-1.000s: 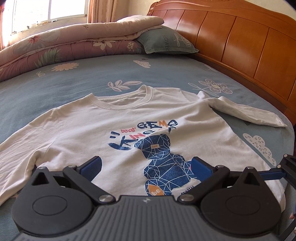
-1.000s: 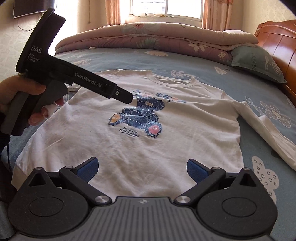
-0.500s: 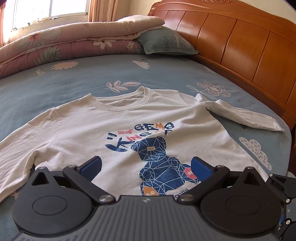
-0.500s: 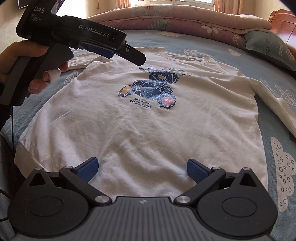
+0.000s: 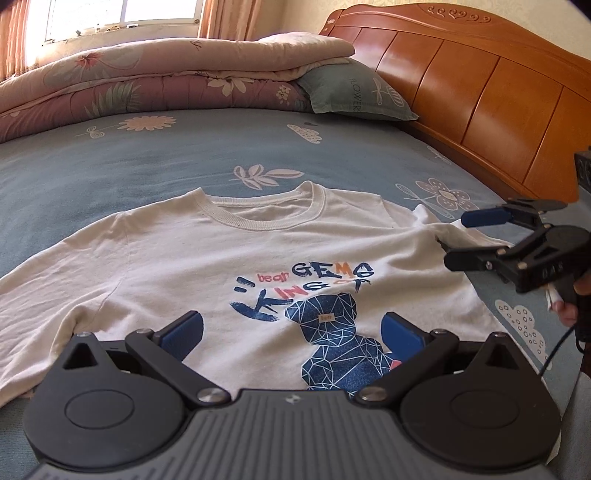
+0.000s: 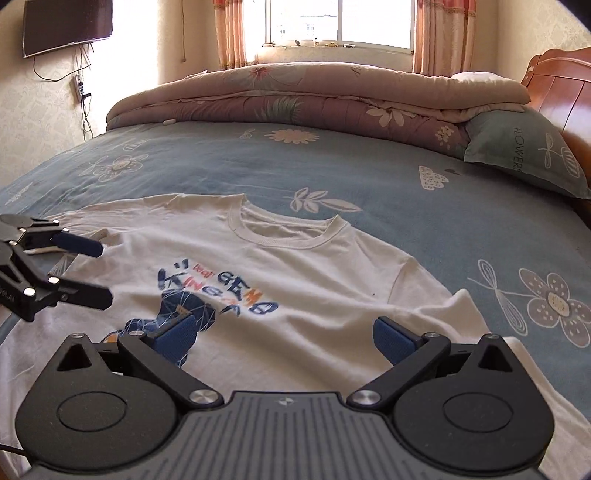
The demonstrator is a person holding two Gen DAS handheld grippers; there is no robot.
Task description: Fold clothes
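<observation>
A white long-sleeved shirt (image 5: 221,266) with a blue bear print lies flat, front up, on the blue bedsheet, collar away from me. My left gripper (image 5: 291,328) hovers open over the print with nothing between its fingers. In the left wrist view my right gripper (image 5: 456,240) is at the right, open, above the shirt's right shoulder and sleeve. The right wrist view shows the shirt (image 6: 314,288) with my right gripper (image 6: 284,332) open over its chest. There my left gripper (image 6: 101,273) stands open at the left edge, above the other sleeve.
A folded floral quilt (image 5: 166,85) and a green pillow (image 5: 354,92) lie at the far side of the bed. The wooden headboard (image 5: 480,92) runs along the right. A TV (image 6: 66,26) hangs on the wall. A person's hand (image 5: 569,310) holds the right gripper.
Both grippers have moved up the shirt from the hem towards the chest and collar. The right gripper has come further into the left wrist view at the right. Both stay open.
</observation>
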